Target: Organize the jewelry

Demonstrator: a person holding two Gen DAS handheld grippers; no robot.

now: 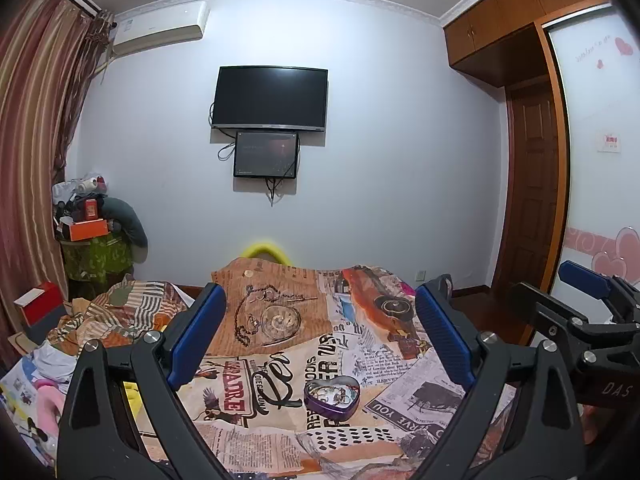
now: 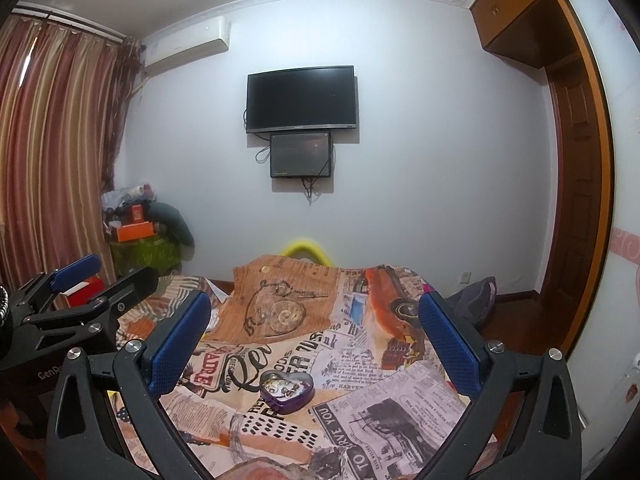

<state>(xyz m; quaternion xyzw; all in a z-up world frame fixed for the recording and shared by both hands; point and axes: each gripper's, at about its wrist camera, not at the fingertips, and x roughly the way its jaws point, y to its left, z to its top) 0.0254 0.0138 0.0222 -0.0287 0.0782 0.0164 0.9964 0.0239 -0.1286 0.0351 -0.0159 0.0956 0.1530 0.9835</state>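
Observation:
A purple heart-shaped tin (image 1: 332, 396) lies open on a newspaper-print cloth (image 1: 384, 364), with a tangle of small metal jewelry inside it. My left gripper (image 1: 320, 336) is open above and just behind the tin, its blue pads (image 1: 200, 332) wide apart with nothing between them. My right gripper (image 1: 560, 296) shows at the right edge of the left wrist view. From the right wrist view the tin (image 2: 286, 390) sits below my open, empty right gripper (image 2: 316, 344), and my left gripper (image 2: 104, 280) shows at the left. A pocket watch with chain (image 1: 276, 320) looks printed on the cloth.
The cloth (image 2: 360, 360) covers a bed with rumpled striped bedding (image 1: 120, 312) to the left. A red box (image 1: 40, 304) and a pile of boxes and bags (image 1: 92, 232) fill the left corner by the curtains. A television (image 1: 270, 98) hangs on the far wall; a wooden wardrobe and door (image 1: 532, 200) stand right.

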